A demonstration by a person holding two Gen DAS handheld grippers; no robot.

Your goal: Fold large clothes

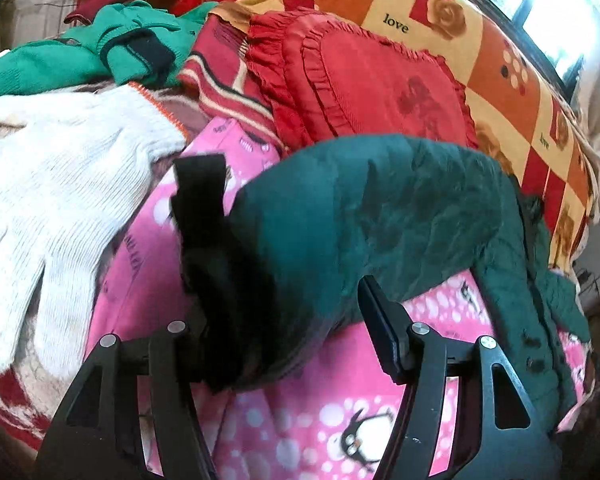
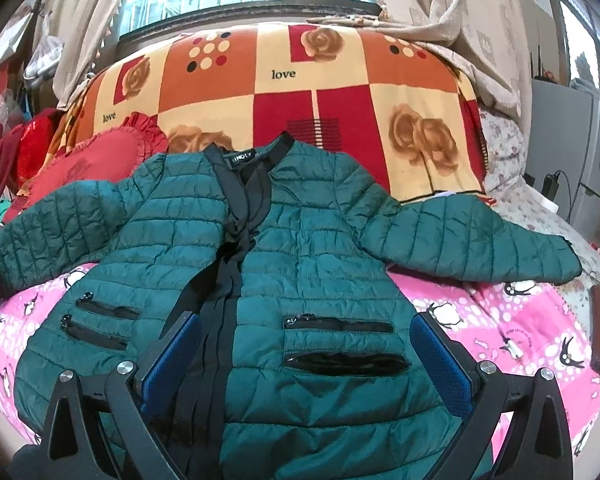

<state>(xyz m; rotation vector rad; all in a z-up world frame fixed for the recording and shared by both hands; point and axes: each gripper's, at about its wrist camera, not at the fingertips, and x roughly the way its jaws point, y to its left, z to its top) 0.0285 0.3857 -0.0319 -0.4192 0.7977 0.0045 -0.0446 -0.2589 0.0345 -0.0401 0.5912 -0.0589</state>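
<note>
We have the dark green quilted puffer jacket (image 2: 300, 248) spread front-up on the pink penguin-print blanket (image 2: 500, 312), collar toward the orange-and-red checked rose blanket (image 2: 260, 92) at the far side, both sleeves out to the sides. Its long axis runs straight away from our right gripper (image 2: 306, 356), which hangs over the lower front with its jaws apart, holding nothing. Our left gripper (image 1: 284, 320) is at the left sleeve (image 1: 360, 208) — the black cuff lies between its spread jaws, though blur there means we cannot be sure the cloth is untouched. So the left hand is nearer the sleeve to fold inward. A red frilled cushion (image 1: 360, 80) and a white knit glove (image 1: 60, 168) crowd that side; the right sleeve has open blanket around it.
</note>
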